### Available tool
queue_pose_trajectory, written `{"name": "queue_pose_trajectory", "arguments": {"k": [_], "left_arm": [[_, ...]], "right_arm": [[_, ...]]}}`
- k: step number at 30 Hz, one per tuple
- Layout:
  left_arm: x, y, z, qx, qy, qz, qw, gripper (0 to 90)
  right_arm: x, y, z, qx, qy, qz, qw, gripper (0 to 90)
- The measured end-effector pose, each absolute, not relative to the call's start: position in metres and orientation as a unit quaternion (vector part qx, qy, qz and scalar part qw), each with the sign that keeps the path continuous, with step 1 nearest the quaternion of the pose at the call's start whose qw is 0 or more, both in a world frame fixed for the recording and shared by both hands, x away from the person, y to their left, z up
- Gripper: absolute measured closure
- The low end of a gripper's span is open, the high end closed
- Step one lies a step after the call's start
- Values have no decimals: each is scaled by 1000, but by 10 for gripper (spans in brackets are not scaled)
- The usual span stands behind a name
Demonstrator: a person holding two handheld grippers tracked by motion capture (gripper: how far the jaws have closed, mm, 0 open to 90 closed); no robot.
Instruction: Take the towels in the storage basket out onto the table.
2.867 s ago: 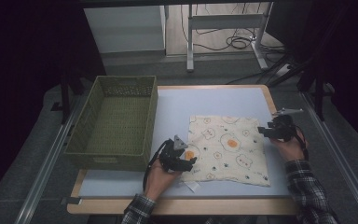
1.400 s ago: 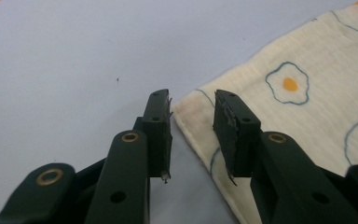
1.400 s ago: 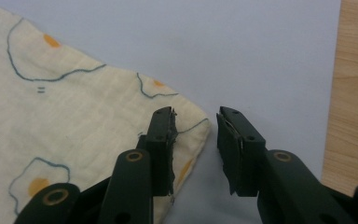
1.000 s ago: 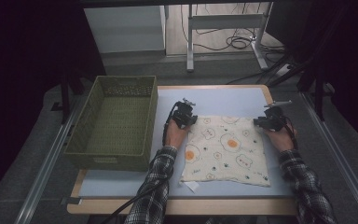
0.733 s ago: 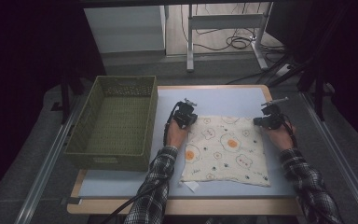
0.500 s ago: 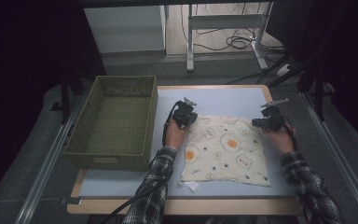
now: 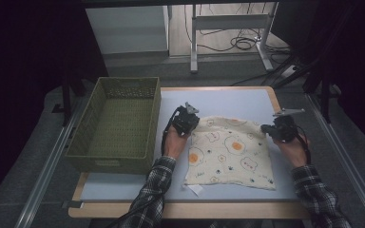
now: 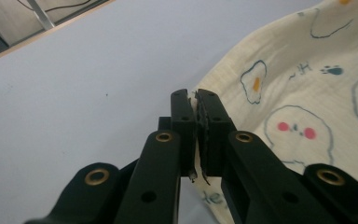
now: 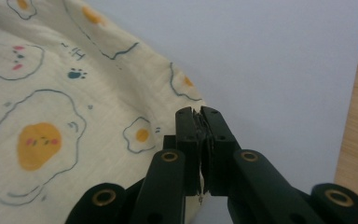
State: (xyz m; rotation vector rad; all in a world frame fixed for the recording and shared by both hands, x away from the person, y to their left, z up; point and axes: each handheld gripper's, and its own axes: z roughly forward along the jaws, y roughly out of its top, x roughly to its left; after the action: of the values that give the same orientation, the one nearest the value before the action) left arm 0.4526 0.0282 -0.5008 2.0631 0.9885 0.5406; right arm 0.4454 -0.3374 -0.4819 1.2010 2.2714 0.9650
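Two black two-jaw grippers pinch the far corners of a cream cotton cloth printed with fried eggs and little animal faces (image 7: 230, 152), which lies in the lower middle of the high view on a pale blue tabletop with a wooden rim (image 7: 123, 186). At the centre of that view the left gripper (image 7: 186, 119) holds the cloth's upper left corner; in the left gripper view its jaws stand pressed together with a thin edge of the fabric (image 8: 307, 93) caught between the pads (image 8: 204, 122). Toward the right of the high view the right gripper (image 7: 279, 128) holds the upper right corner, and in the right gripper view its jaws are likewise clamped on the hem of the cloth (image 9: 65, 107). Between the two grippers the cloth's top edge is rumpled, while its near edge lies flat on the table. An olive-green woven rectangular basket (image 7: 119, 121) stands at the left of the high view, just beside the left gripper. Plaid sleeves (image 7: 148, 199) enter from the bottom.
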Motion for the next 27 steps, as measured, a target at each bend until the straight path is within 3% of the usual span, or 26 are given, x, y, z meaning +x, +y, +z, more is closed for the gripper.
{"name": "queue_pose_trajectory", "arguments": {"k": [27], "left_arm": [[343, 43, -504, 804, 340, 186, 451, 863]], "right_arm": [[345, -356, -486, 406, 807, 385, 189, 864]]}}
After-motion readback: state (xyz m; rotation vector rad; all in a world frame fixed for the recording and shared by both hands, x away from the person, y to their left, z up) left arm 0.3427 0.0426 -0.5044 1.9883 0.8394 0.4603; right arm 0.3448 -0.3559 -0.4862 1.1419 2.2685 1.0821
